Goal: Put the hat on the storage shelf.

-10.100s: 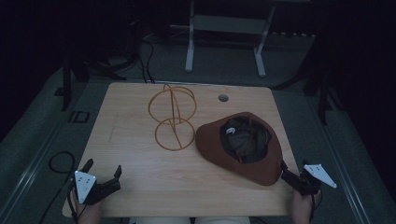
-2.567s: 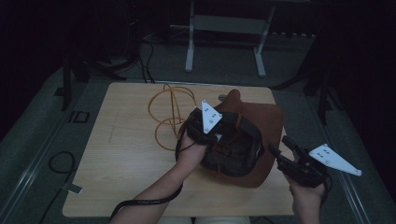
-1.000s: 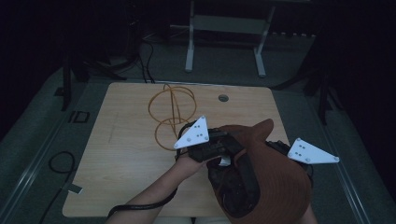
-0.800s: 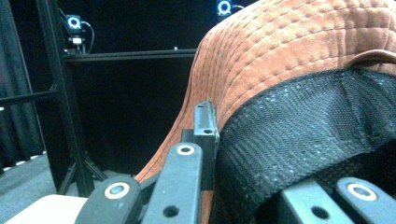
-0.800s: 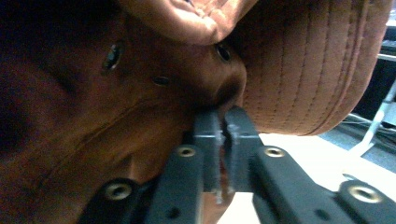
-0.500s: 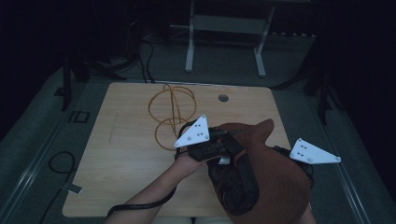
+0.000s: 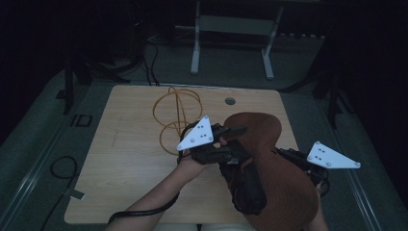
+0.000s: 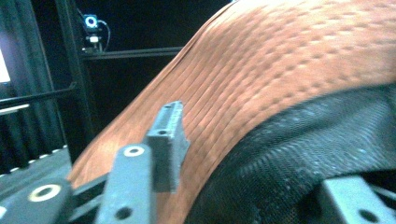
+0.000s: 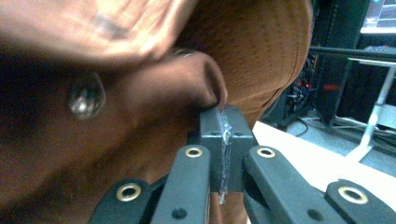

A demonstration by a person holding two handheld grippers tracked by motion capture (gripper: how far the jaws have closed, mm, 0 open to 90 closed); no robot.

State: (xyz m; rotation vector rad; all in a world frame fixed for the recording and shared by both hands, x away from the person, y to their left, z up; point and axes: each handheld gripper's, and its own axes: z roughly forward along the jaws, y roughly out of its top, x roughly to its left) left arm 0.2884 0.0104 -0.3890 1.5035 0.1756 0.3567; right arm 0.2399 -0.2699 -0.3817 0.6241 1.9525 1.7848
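Hat (image 7: 284,183), brown and wide-brimmed, is lifted off the wooden table (image 7: 125,159) and tilted on edge, its dark mesh-lined hollow turned toward the person, and it hangs just nearer to the person and to one side of the orange wire stand (image 7: 174,120), which is the fixed thing to steer by here. Left gripper (image 7: 226,144) reaches across from the stand's side, close beside the stand's lower loop, with one jaw lying over the brim's outer face and the other toward the dark lining; its jaws have just been opening, and in the left gripper view the one clear finger (image 8: 166,140) stands a little off the ribbed brown weave, the brim between the jaws but not pinched. Right gripper (image 9: 223,151) is on the far side of the hat from the stand (its grey plate shows there in the high view), and its two pads are pressed flat together with a thin brown edge of the hat seemingly caught at their tip. Beyond the stand, a small round grommet (image 7: 230,101) sits in the tabletop.
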